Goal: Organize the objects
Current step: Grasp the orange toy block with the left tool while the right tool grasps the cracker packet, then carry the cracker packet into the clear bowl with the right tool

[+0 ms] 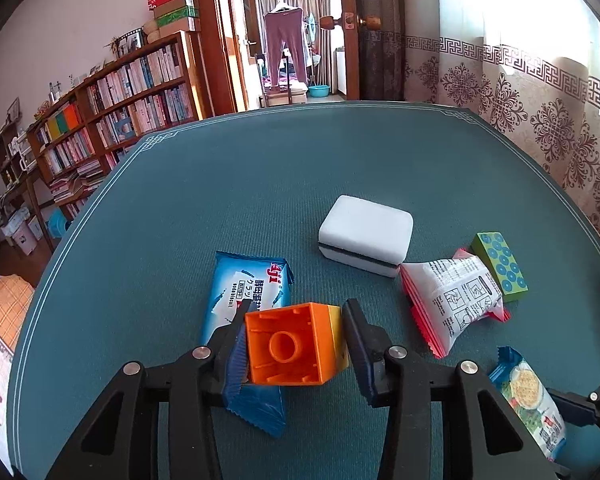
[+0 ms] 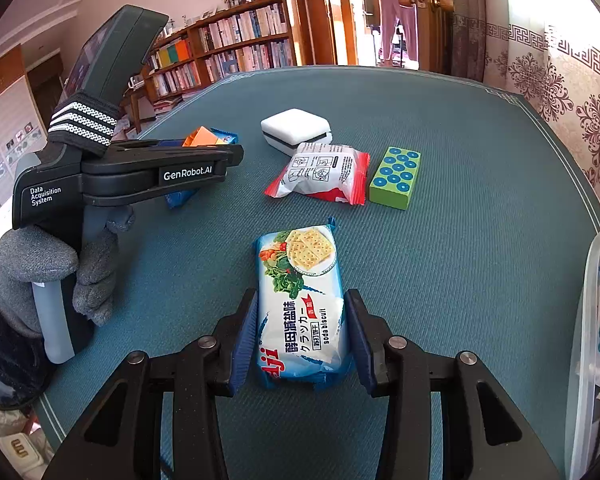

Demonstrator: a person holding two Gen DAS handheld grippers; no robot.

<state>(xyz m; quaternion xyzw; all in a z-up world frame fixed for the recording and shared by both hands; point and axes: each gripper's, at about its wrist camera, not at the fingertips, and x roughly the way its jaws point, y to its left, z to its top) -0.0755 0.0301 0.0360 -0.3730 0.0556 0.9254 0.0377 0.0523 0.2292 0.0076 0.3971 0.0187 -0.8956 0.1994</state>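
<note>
Squarely between left fingers (image 1: 236, 350) — clamped orange hollow block (image 1: 290, 348); right fingers (image 2: 246, 336) clenched on glossy cracker packet (image 2: 302, 312).

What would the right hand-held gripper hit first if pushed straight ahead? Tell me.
The right hand-held gripper already straddles the soda biscuit packet, so it would push that first. Further along, probably the red-edged white sachet, though depth is unclear.

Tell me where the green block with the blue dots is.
The green block lies flat on the blue table mat, toward the right in both views. It sits just right of the red-and-white snack packet, with the white sponge beyond that.
</note>
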